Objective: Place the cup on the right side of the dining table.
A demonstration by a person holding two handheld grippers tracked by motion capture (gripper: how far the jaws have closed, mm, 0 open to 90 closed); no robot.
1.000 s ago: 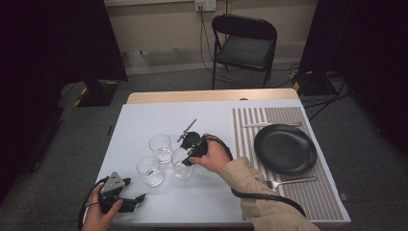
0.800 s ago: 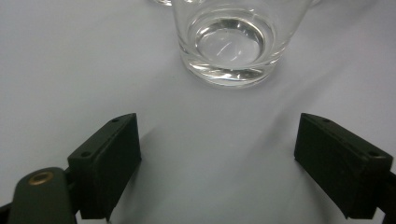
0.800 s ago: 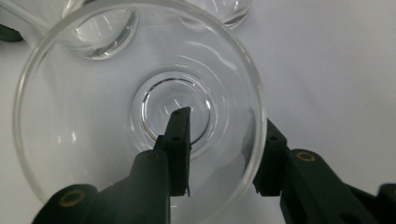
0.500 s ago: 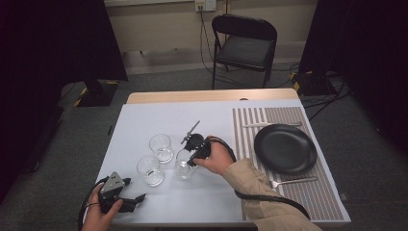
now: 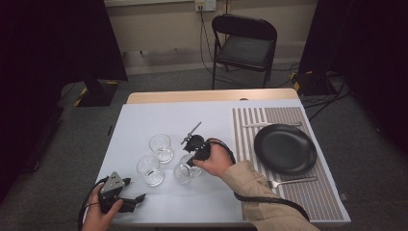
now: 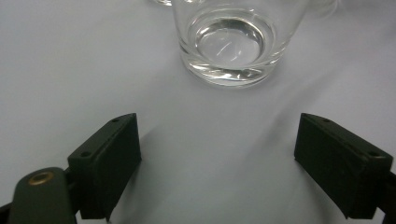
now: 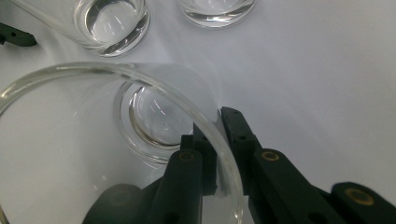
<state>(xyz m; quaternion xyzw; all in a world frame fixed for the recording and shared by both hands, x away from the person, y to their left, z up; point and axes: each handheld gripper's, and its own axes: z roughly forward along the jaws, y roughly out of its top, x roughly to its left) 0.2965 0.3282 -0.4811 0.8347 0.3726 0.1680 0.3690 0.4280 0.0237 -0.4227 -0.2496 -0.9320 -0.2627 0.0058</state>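
Note:
Three clear empty glasses stand on the white table [image 5: 144,120]. My right gripper [image 5: 189,161] is shut on the rim of the nearest-right glass [image 5: 185,171]. In the right gripper view, my right gripper [image 7: 218,154] has one jaw inside and one outside the glass wall [image 7: 154,121]. I cannot tell whether this glass is off the table. The other two glasses [image 5: 161,147] [image 5: 150,170] stand to its left. My left gripper [image 5: 136,202] rests open near the front edge. In the left gripper view, my left gripper [image 6: 219,158] points at a glass [image 6: 233,42] a little ahead of it.
A black plate [image 5: 285,148] lies on a striped placemat [image 5: 250,139] at the right, with a fork [image 5: 291,182] in front of it and a knife [image 5: 269,124] behind. A folding chair [image 5: 245,45] stands beyond the table.
My right gripper has shifted the held glass a little toward the front edge. The left gripper has stayed where it was.

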